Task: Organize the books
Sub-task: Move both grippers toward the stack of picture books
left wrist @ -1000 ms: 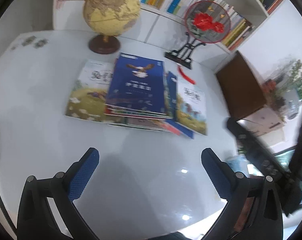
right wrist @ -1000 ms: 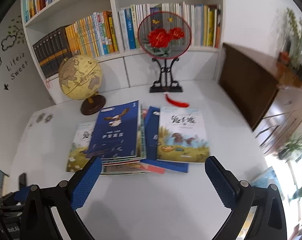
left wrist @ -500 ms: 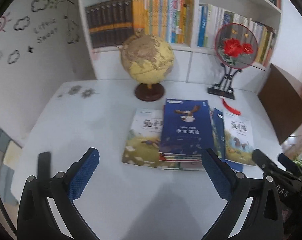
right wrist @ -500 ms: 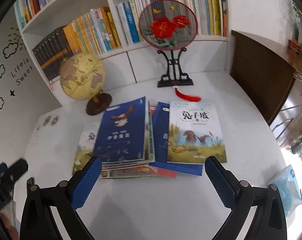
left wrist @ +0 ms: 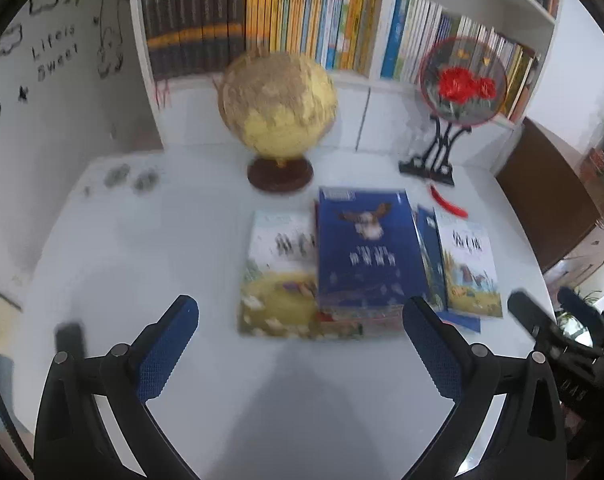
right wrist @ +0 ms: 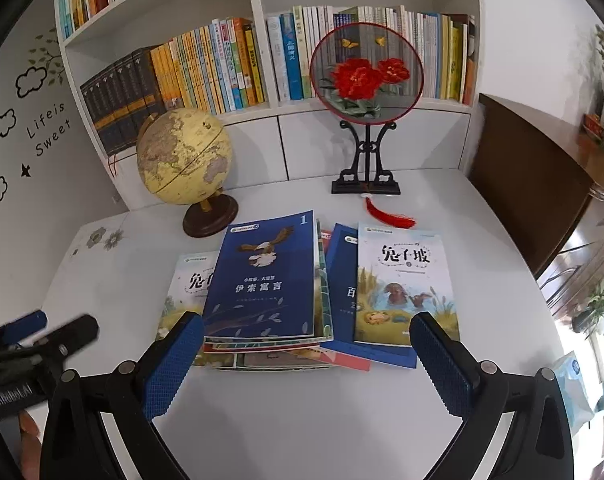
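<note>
Holding both grippers wide above the white surface [right wrist: 302,420], I have the left gripper [left wrist: 302,344] and right gripper [right wrist: 307,360] empty, fingers apart, short of the loose books [right wrist: 298,304]. These lie fanned mid-surface, the blue book [right wrist: 262,280] on top, probably awaiting squaring. Beyond the globe [right wrist: 184,160], the bookshelf [right wrist: 258,36] stands packed (spines upright) in each visible compartment.

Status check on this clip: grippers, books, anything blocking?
Left gripper open, empty; right gripper open, empty, both short of the books. Loose books overlapping flat on white table, untouched. Globe and fan stand behind; approach clear.
</note>
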